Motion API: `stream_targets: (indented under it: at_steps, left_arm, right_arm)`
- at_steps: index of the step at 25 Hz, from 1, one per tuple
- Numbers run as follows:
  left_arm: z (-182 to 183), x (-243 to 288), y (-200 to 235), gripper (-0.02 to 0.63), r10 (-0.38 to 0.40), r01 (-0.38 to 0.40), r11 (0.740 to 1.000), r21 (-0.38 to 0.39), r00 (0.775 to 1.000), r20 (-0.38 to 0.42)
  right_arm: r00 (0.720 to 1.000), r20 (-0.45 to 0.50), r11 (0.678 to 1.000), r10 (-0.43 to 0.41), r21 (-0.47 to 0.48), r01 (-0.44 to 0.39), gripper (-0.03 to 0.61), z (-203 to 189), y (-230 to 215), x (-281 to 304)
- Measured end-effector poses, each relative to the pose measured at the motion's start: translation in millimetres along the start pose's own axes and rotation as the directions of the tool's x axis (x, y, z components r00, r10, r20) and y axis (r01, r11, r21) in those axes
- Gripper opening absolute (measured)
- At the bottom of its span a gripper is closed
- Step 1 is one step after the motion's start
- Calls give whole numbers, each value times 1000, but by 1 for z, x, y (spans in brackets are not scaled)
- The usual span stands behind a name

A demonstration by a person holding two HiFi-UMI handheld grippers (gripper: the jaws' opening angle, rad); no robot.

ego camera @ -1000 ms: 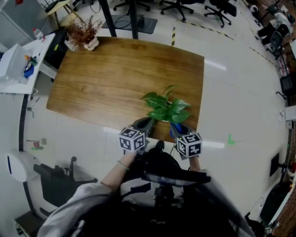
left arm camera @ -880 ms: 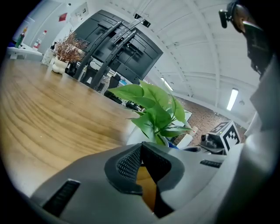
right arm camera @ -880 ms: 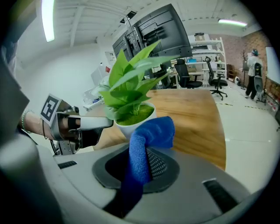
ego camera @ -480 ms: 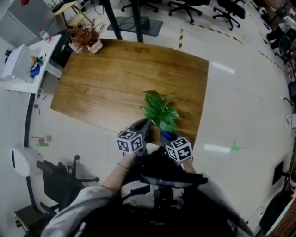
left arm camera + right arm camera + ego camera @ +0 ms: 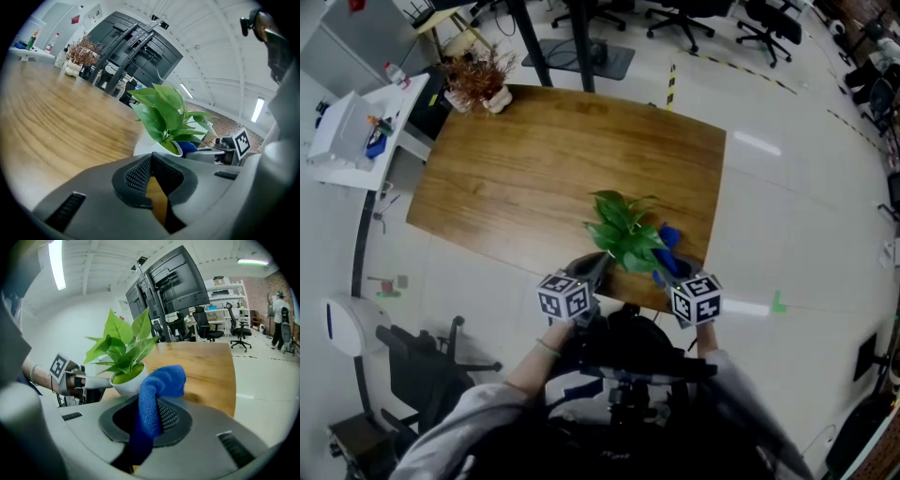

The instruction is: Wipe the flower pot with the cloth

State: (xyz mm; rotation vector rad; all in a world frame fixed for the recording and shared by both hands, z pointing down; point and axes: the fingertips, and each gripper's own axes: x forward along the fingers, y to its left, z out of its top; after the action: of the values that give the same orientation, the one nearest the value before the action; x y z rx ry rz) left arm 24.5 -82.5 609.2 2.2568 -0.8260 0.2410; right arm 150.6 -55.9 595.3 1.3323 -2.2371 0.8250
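Note:
A leafy green plant (image 5: 623, 230) stands in a white flower pot (image 5: 152, 144) near the front edge of the wooden table (image 5: 525, 159); in the head view the leaves hide the pot. My right gripper (image 5: 672, 269) is shut on a blue cloth (image 5: 667, 238), held just right of the plant. In the right gripper view the blue cloth (image 5: 157, 399) sticks up from the jaws, slightly apart from the flower pot (image 5: 125, 383). My left gripper (image 5: 592, 266) sits at the pot's near-left side. Its jaws are shut with nothing between them, close to the pot wall.
A dried brown plant (image 5: 478, 77) in a pale pot stands at the table's far left corner. A white side table (image 5: 352, 127) with small items is to the left. Office chairs (image 5: 759, 23) stand beyond the table. The table's front edge (image 5: 516, 262) is right by my grippers.
My right gripper has carried the blue cloth from the pot's near side round to its right side. The left gripper has stayed beside the pot.

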Motion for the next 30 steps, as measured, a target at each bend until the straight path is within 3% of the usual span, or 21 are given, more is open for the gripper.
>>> stream_targets:
  at_steps: [5,19,25,30]
  left_arm:
    - [1,6,-3,8,-20,21,1000,8,1000,-10]
    - [25,12,45,8,43,-42,998,52,999,-5]
    - [17,7,41,8,57,-56,998,29,998,-2]
    - [4,1,29,8,39,-39,999,-4,999,14]
  right_arm:
    - [996,26,994,86,-64,-84,54,20,15,17]
    - [979,-111,984,171,-38,-176,54,-28,61,57]
    - [978,-123,985,168,-27,-173,54,-29,58,48]
    - [992,-62,992,110,-54,-113,54,-6,32,25]
